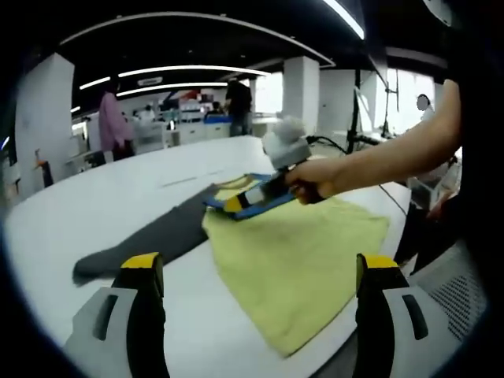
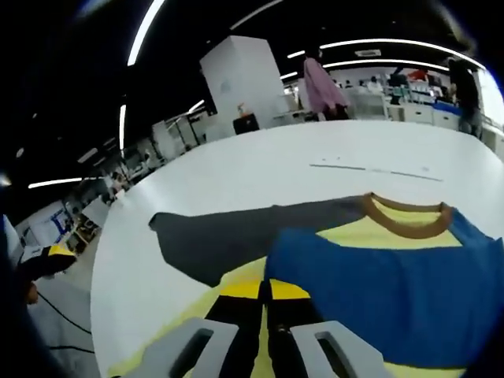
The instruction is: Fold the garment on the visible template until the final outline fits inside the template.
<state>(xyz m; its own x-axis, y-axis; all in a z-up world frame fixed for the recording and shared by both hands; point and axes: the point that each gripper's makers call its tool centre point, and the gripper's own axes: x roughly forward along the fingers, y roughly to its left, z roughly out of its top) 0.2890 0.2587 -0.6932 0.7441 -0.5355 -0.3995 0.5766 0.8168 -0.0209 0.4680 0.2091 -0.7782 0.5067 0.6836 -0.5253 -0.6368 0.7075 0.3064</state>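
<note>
Right claw [image 2: 264,315] pinches garment [image 2: 394,291] edge.

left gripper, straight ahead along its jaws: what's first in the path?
Probably the yellow garment: it lies on the white table just ahead, between the open jaws of the left gripper. Beyond it is the right gripper. Depth is uncertain.

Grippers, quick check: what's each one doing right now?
Left gripper: open, jaws wide apart, holding nothing, above the garment.
Right gripper: shut, jaws together on the garment's yellow fabric.
</note>
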